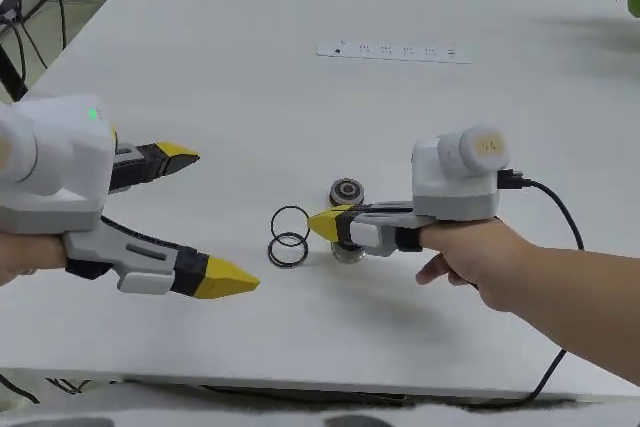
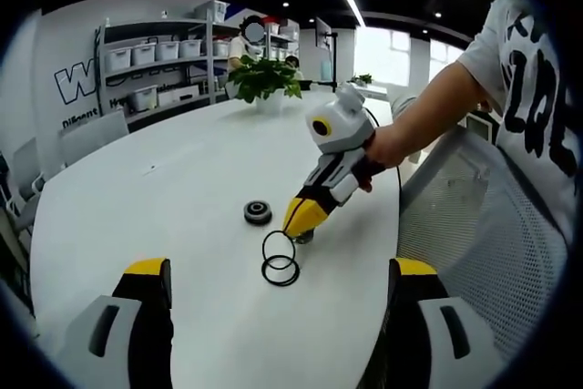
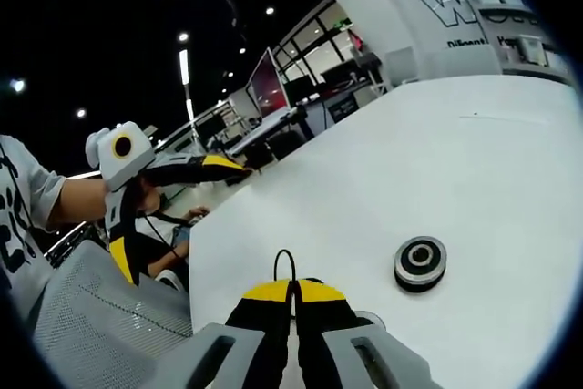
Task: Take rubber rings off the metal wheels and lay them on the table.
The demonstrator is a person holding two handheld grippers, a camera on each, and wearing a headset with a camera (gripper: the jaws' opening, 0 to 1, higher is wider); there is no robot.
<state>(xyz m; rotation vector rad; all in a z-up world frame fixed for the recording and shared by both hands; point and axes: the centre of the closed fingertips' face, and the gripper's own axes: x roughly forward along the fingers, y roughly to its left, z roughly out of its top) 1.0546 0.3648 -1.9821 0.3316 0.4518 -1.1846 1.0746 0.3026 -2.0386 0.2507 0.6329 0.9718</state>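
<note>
My right gripper [image 1: 322, 224] points left, jaws shut, and a thin black rubber ring [image 1: 290, 223] comes out from between its tips [image 3: 293, 291]. That ring [image 3: 283, 266] rests on the white table [image 1: 220, 67]. A second rubber ring [image 1: 287, 250] lies flat just in front of the first. Under the right gripper's jaws stands one metal wheel [image 1: 347, 250]. Another metal wheel [image 1: 346, 191] with a dark rim sits just behind it [image 3: 420, 262]. My left gripper [image 1: 205, 217] hovers at the left, jaws wide open and holding nothing, facing the rings [image 2: 280, 259] and the right gripper [image 2: 303, 215].
A white power strip [image 1: 393, 51] lies on the far part of the table. A potted plant [image 2: 264, 79] stands at the far right end. The right gripper's black cable [image 1: 560, 212] trails off the near edge.
</note>
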